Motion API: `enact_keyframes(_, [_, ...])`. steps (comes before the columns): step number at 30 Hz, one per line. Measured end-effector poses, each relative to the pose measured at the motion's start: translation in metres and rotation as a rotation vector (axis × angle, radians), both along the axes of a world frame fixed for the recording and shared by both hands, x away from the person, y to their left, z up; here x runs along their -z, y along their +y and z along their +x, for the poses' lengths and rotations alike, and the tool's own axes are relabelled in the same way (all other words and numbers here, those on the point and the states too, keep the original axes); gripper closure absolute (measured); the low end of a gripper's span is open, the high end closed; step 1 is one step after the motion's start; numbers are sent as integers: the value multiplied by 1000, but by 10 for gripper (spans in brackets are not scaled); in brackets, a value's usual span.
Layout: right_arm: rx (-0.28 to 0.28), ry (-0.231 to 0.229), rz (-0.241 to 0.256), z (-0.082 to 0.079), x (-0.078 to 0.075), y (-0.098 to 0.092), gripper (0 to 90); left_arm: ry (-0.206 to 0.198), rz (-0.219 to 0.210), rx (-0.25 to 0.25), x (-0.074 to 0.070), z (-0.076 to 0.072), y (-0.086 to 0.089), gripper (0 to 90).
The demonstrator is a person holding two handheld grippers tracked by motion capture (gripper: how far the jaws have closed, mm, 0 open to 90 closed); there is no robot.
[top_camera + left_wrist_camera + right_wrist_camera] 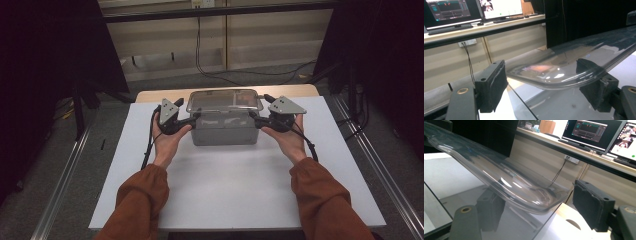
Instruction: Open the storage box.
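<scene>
One clear plastic box [224,124] w/ a see-through lid [224,99] sits at the far middle of the white table [235,185], long axis running left-right. It lies between the two grippers: left gripper [192,119] at its left end, right gripper [256,119] at its right end, both equally near. In each gripper view the jaws stand wide apart either side of the lid's rim, one pad under the lip, not clamped. Likely next: squeeze on the rim or lift. Count: 1 box, 1 lid, 2 grippers, 2 hands, several monitors [450,10] behind.
</scene>
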State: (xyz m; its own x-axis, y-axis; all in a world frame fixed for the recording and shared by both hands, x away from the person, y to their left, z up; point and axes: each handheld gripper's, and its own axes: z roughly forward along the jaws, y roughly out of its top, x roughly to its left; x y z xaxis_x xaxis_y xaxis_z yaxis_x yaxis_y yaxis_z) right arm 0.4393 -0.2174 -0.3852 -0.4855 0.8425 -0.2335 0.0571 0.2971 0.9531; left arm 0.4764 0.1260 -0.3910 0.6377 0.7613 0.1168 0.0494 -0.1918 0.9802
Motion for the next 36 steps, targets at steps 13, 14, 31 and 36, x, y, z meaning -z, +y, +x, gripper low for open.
enact_keyframes(13, [-39,7,33,13,-3,-2,420,-1,-18,6,-6,4,0,285])
enact_keyframes(14, [-35,8,48,14,-2,-3,413,-4,-14,5,-6,5,0,279])
enact_keyframes(31, [-34,-35,53,23,-9,1,521,-6,-55,6,-14,16,-2,316])
enact_keyframes(36, [-35,-32,49,26,-12,0,535,-17,-39,-6,-15,19,-2,311])
